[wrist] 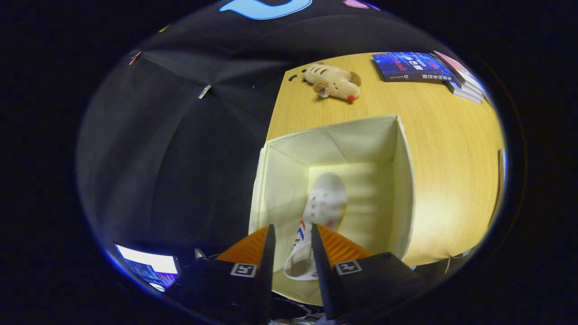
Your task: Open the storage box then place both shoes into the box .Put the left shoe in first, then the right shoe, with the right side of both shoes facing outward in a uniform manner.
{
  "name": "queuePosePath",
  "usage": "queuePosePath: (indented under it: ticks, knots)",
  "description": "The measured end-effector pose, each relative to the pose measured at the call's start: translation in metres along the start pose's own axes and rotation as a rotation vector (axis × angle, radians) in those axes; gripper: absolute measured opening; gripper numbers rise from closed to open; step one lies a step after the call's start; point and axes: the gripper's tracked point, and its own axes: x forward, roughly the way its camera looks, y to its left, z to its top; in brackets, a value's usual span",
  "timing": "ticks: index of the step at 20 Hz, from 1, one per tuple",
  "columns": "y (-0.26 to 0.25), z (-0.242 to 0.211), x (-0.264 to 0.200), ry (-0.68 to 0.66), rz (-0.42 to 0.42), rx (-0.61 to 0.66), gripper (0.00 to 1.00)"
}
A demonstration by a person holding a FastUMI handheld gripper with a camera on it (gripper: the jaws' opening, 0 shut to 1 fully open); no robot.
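Jaws of the hand-held gripper point down into an open cream fabric storage box, standing narrowly apart with the heel end of a white perforated shoe between them; whether both fingers press on the shoe cannot be told. Largest in the scene is the pale wooden worktop, which carries the box on its near left part, close to the left edge. Inside the box, the shoe lies on the floor lengthwise, toe toward the far wall, heel toward the fingers, with red and blue stripes on its side and a white strap at the heel. On the far right of the worktop lies a stack of books, the dark blue one lying flat beside it. Left of the books, near the far left corner, rests a small beige striped plush toy with a red tip.
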Motion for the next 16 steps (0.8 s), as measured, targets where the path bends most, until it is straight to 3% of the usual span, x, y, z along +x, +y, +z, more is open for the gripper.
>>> queuePosePath:
  ticks: [2,4,11,16]
  knots:
    - [-0.002,0.005,-0.010,-0.026,0.011,-0.045,0.74]
    - [-0.005,0.013,-0.028,-0.057,0.032,-0.068,0.84]
    - [-0.049,0.051,-0.111,-0.193,0.079,-0.173,0.93]
    - [-0.132,0.080,-0.185,-0.319,-0.009,-0.245,0.92]
